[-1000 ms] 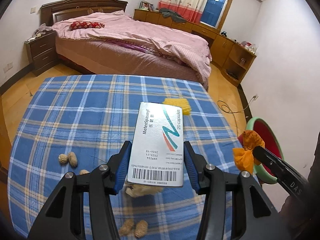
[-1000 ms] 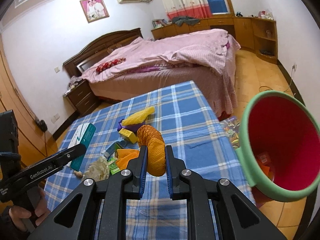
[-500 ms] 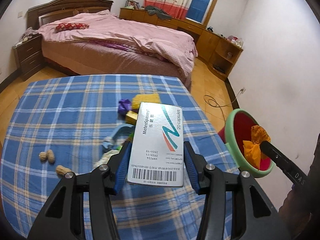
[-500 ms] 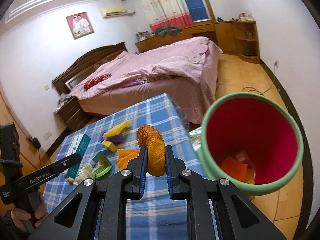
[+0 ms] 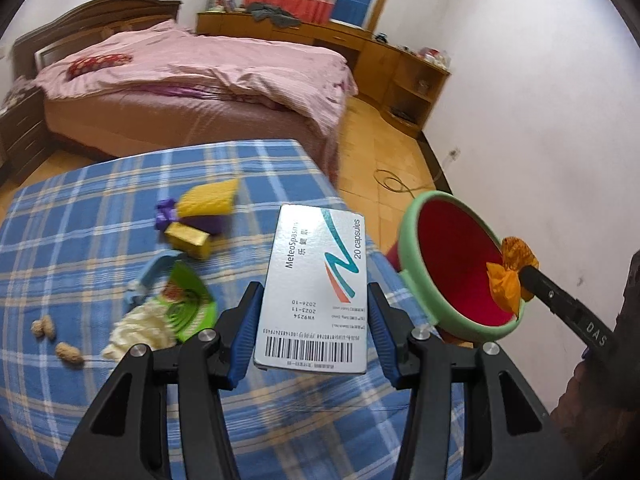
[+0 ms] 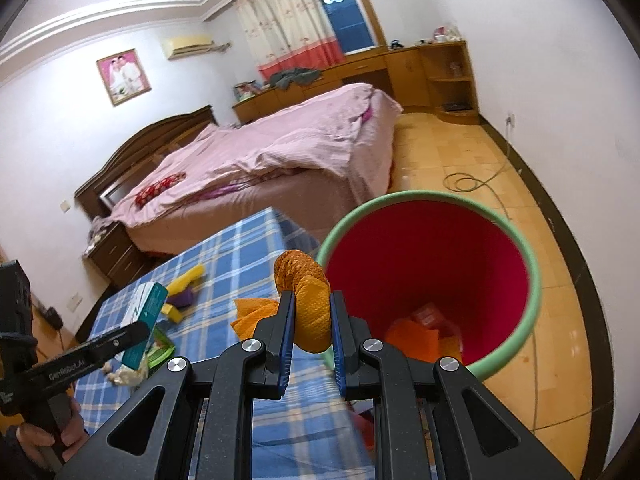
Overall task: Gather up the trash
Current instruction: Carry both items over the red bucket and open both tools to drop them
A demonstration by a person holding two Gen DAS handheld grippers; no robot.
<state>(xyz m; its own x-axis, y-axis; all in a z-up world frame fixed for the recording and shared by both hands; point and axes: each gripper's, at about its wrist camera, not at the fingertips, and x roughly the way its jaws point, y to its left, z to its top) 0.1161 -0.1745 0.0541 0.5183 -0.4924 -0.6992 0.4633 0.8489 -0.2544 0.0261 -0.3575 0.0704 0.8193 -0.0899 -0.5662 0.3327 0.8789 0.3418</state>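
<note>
My left gripper (image 5: pixel 316 308) is shut on a white medicine box (image 5: pixel 316 288) and holds it above the blue checked table's right edge (image 5: pixel 280 164). My right gripper (image 6: pixel 312 312) is shut on an orange crumpled wrapper (image 6: pixel 310 304) at the near rim of a red bin with a green rim (image 6: pixel 532 272); the wrapper (image 5: pixel 508 276) and bin (image 5: pixel 412 248) also show in the left wrist view. Orange trash lies at the bin's bottom (image 6: pixel 412 340).
On the table lie a yellow wrapper (image 5: pixel 208 200), a purple scrap (image 5: pixel 166 216), a small yellow box (image 5: pixel 188 238), a green packet (image 5: pixel 188 308), a white tissue (image 5: pixel 140 328) and peanuts (image 5: pixel 44 326). A bed (image 5: pixel 192 88) stands behind; a cable (image 6: pixel 468 180) lies on the floor.
Both grippers moved right towards the bin. The right gripper with the orange wrapper has come up to the bin's rim. The left still grips the box.
</note>
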